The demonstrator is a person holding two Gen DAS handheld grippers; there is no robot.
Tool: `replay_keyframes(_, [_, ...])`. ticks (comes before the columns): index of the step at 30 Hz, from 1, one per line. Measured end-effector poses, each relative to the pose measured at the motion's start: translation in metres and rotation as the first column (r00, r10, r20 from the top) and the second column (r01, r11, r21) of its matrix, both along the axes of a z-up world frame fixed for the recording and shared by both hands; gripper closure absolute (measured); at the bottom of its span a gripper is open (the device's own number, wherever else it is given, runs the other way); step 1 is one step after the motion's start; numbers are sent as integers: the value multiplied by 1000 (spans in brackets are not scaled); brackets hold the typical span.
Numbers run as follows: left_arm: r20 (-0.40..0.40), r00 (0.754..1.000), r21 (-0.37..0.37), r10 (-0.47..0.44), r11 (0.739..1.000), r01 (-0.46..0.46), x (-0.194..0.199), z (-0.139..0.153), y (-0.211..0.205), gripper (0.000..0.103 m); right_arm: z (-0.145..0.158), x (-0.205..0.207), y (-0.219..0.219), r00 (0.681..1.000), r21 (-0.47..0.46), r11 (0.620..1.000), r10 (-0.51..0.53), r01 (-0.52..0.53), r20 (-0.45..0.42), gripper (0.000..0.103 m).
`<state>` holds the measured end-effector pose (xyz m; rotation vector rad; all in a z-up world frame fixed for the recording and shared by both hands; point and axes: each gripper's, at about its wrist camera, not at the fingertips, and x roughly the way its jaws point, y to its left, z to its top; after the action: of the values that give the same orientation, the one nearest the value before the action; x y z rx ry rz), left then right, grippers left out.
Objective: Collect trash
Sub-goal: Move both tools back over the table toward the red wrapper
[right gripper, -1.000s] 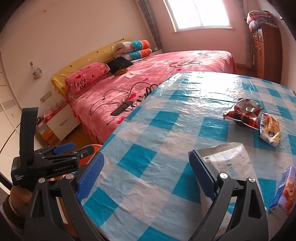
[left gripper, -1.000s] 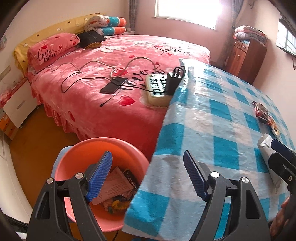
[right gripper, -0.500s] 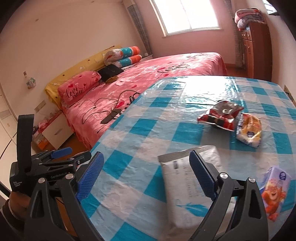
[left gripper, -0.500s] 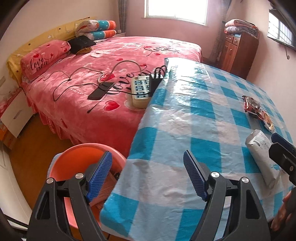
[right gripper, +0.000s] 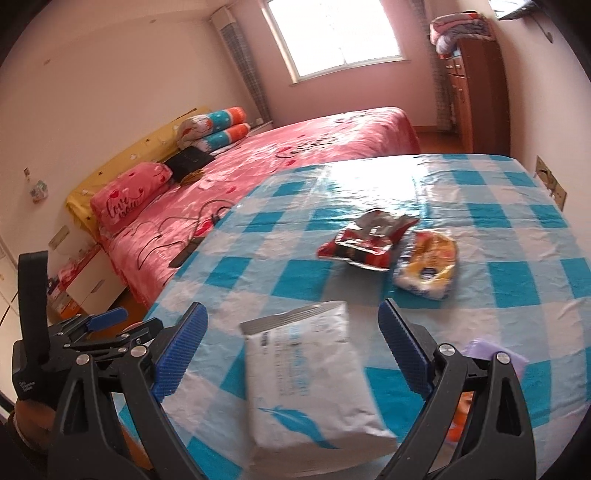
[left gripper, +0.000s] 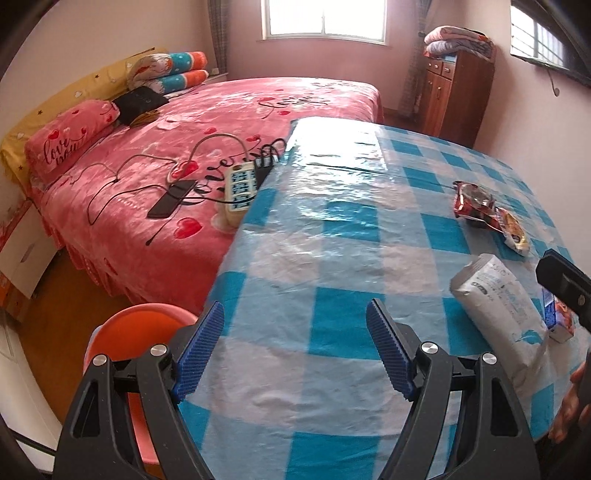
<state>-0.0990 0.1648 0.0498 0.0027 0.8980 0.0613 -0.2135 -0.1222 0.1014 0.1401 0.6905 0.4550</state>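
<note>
The table (left gripper: 332,229) edge hides most of the orange bin (left gripper: 147,321). Both grippers, left (left gripper: 295,350) and right (right gripper: 291,350), gape wide over glossy checked plastic; the right straddles a soft white pack (right gripper: 310,376) untouched.

Premises: a bedroom in a private home. Evidence: a double bed (left gripper: 221,147) under a pink heart-print blanket, pillows (left gripper: 70,144) against a yellow headboard, a wooden cabinet (left gripper: 458,99) topped with folded quilts, a curtained window (left gripper: 325,18), and a table (left gripper: 332,240) in blue checked plastic cloth beside the bed.
</note>
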Motion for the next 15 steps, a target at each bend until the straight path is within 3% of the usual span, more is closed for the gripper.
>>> replay_keyframes(15, [14,996,18,-89,996,89,14,8,-52,24,-8,10,-62,987,27,987,-160,161,-15,9])
